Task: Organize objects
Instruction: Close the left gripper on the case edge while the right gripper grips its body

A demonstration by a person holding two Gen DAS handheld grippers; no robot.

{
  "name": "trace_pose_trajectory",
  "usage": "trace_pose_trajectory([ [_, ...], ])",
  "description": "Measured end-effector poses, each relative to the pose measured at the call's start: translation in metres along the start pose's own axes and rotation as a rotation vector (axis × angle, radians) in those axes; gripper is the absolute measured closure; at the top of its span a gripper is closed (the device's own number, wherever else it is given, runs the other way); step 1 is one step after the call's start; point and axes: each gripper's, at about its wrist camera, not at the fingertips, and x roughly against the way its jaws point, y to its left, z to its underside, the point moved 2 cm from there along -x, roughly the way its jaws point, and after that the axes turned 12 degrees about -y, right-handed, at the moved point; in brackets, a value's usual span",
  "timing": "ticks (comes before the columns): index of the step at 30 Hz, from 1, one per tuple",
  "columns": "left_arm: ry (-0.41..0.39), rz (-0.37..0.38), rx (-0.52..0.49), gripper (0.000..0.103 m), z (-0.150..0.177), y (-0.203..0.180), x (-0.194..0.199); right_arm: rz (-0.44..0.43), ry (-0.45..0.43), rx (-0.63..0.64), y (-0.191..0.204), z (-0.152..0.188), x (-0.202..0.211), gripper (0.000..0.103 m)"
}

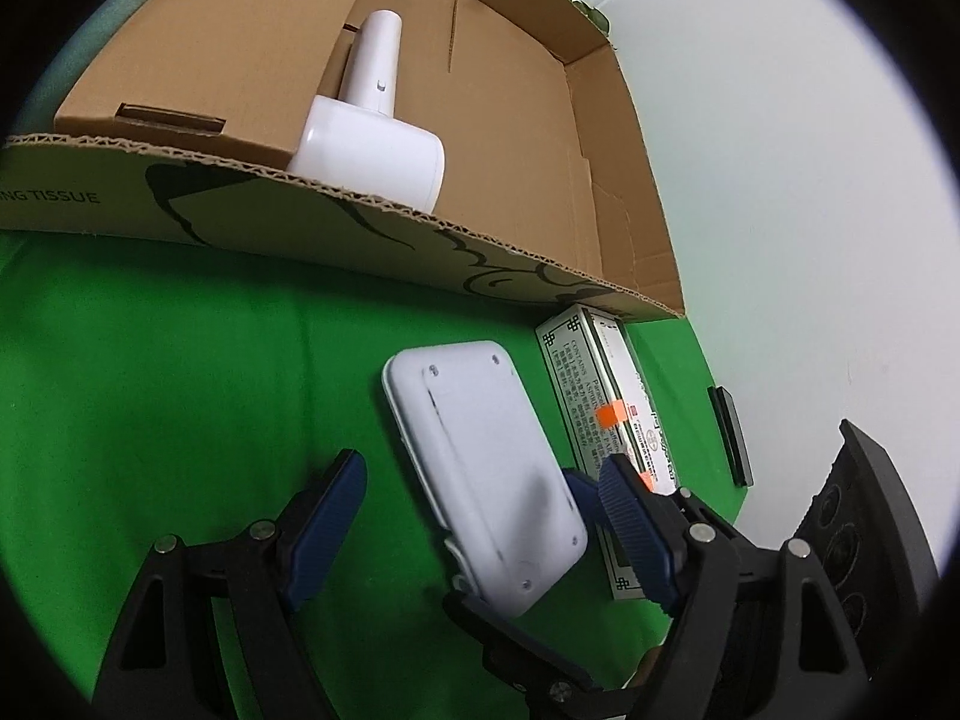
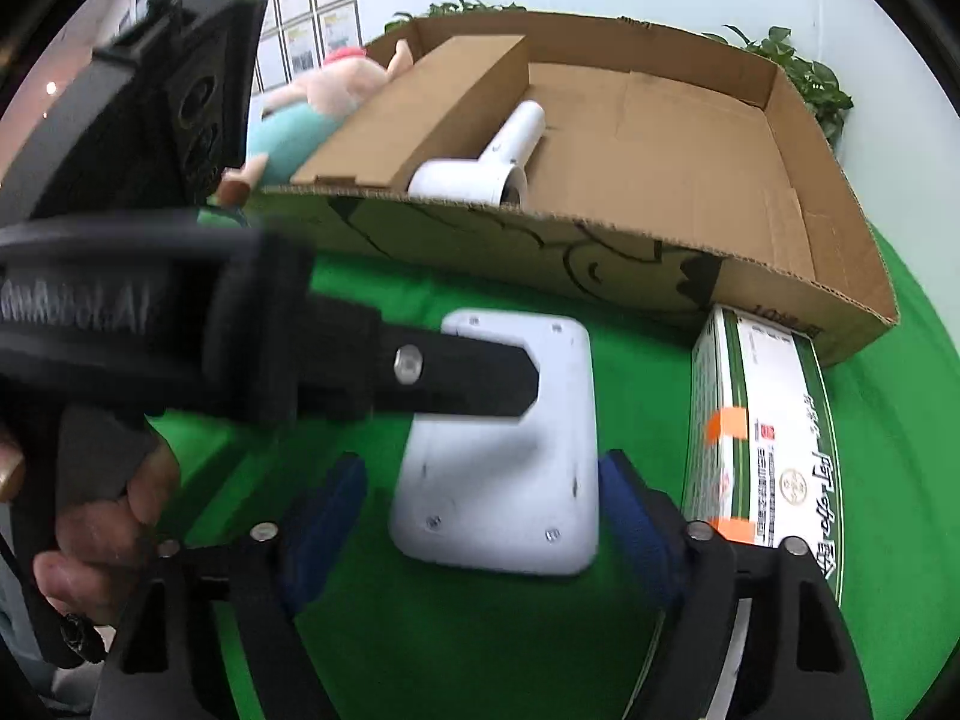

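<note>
A flat white plastic device (image 1: 480, 468) (image 2: 510, 450) lies back-side up on the green cloth, in front of a cardboard box (image 1: 510, 282) (image 2: 600, 264). My left gripper (image 1: 480, 516) is open and straddles the device's near end; its fingers are not pressed on it. My right gripper (image 2: 480, 516) is open, its blue pads on either side of the device's near end. The left gripper's body crosses the right wrist view (image 2: 180, 324) over the device's far part. A white handheld appliance (image 1: 372, 114) (image 2: 486, 162) lies inside the box.
A green and white medicine carton (image 1: 606, 420) (image 2: 762, 450) lies right of the device, against the box. A small black item (image 1: 732, 438) lies near the cloth's right edge. A plush toy (image 2: 318, 108) sits left of the box. Plants and a white wall stand behind.
</note>
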Motion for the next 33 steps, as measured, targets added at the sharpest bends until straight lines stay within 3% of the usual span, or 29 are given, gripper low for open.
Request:
trace_pose_trajectory([
  [10, 0.003, -0.007, 0.015, 0.041, 0.012, -0.001, 0.002, -0.041, 0.017, -0.044, 0.016, 0.009, 0.016, 0.034],
  [11, 0.001, -0.014, 0.023, 0.045, 0.011, -0.001, 0.002, -0.043, 0.016, -0.049, 0.016, 0.009, 0.016, 0.033],
  [14, 0.005, -0.029, 0.041, 0.052, 0.011, 0.002, 0.002, -0.043, 0.002, -0.061, 0.014, 0.005, 0.017, 0.017],
  [18, 0.009, -0.042, 0.046, 0.060, 0.011, 0.004, 0.002, -0.041, -0.001, -0.055, 0.012, 0.004, 0.016, 0.016],
  [21, 0.015, -0.048, 0.058, 0.070, 0.012, 0.007, 0.003, -0.042, 0.002, -0.050, 0.016, 0.007, 0.016, 0.022],
  [25, 0.015, -0.048, 0.076, 0.071, 0.013, 0.008, 0.004, -0.015, 0.002, -0.045, 0.020, 0.009, 0.017, 0.034],
  [33, -0.001, -0.073, 0.024, 0.072, 0.014, 0.000, 0.012, -0.013, -0.011, -0.063, 0.021, 0.011, 0.021, 0.035],
])
